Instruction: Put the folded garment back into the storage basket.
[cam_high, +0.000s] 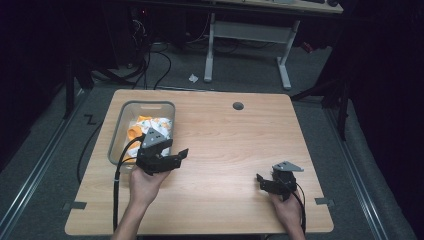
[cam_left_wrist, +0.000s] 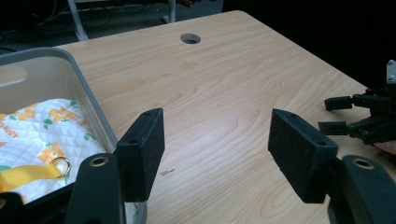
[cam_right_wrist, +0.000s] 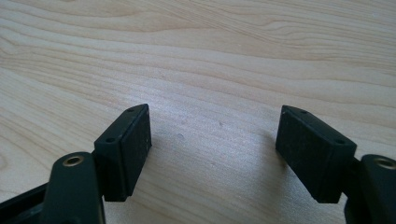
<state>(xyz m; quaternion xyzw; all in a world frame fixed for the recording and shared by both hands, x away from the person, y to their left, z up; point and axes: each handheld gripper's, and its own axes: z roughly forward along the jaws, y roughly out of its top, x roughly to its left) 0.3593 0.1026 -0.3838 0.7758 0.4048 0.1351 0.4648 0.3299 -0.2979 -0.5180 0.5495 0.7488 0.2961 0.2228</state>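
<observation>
A grey plastic bin stands at the table's left side. In it lies a white quilted cloth with orange prints. In the left gripper view the cloth lies beside a yellow strap with a metal ring, inside the bin's wall. My left gripper hovers at the bin's near right corner, pointing right over the bare wood, open with nothing between its jaws. My right gripper rests low near the front right of the table, open over bare wood and pointing left. It also appears at the right edge of the left gripper view.
The wooden table has a round cable hole near its far edge. Behind it stands another desk on white legs, with cables on the floor. Grey tape marks sit near the front corners.
</observation>
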